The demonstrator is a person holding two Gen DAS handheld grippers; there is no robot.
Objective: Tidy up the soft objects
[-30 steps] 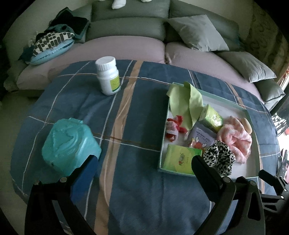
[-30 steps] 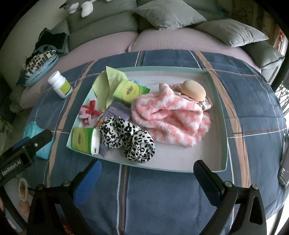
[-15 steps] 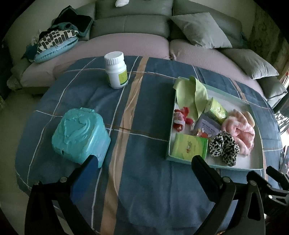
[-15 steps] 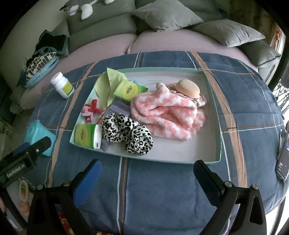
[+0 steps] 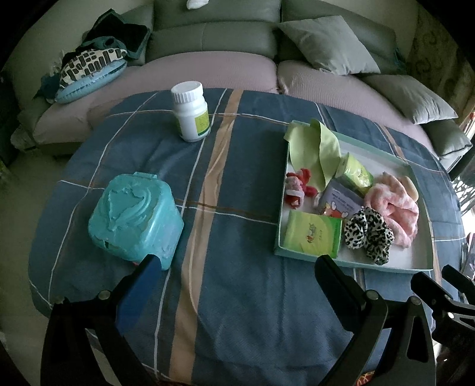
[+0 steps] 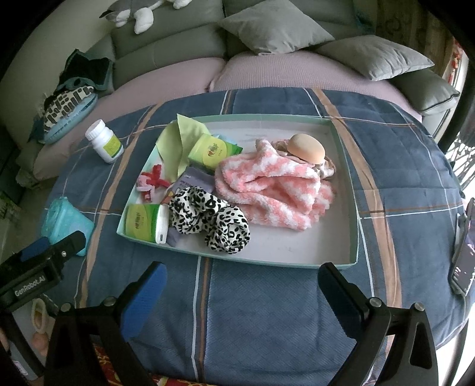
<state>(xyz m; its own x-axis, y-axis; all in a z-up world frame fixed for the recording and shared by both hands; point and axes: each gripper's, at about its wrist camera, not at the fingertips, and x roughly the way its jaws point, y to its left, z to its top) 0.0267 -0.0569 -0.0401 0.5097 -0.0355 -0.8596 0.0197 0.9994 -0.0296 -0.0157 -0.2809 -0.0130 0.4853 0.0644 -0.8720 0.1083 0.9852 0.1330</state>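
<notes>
A shallow teal-rimmed tray (image 6: pixel 344 264) (image 5: pixel 350 264) on the blue plaid cloth holds soft things: a pink-and-white fuzzy cloth (image 6: pixel 273 190) (image 5: pixel 394 207), a leopard-print scrunchie (image 6: pixel 210 222) (image 5: pixel 368 231), a green cloth (image 6: pixel 175 142) (image 5: pixel 314 145), a red-and-pink hair tie (image 6: pixel 151 182) (image 5: pixel 297 190), green tissue packs (image 6: pixel 142 222) (image 5: pixel 311 234), and a beige oval sponge (image 6: pixel 305 148). My left gripper (image 5: pixel 237 285) is open and empty, above the cloth left of the tray. My right gripper (image 6: pixel 242 291) is open and empty, in front of the tray's near rim.
A teal plastic box (image 5: pixel 133 219) (image 6: pixel 65 219) and a white pill bottle (image 5: pixel 191 111) (image 6: pixel 104 141) stand on the cloth left of the tray. A phone (image 6: pixel 464 255) lies at the right edge. A sofa with grey cushions (image 6: pixel 273 26) is behind.
Both grippers have pulled back and up from the table, so the tray and the teal box look smaller and farther. Both stay open. Nothing on the table has moved.
</notes>
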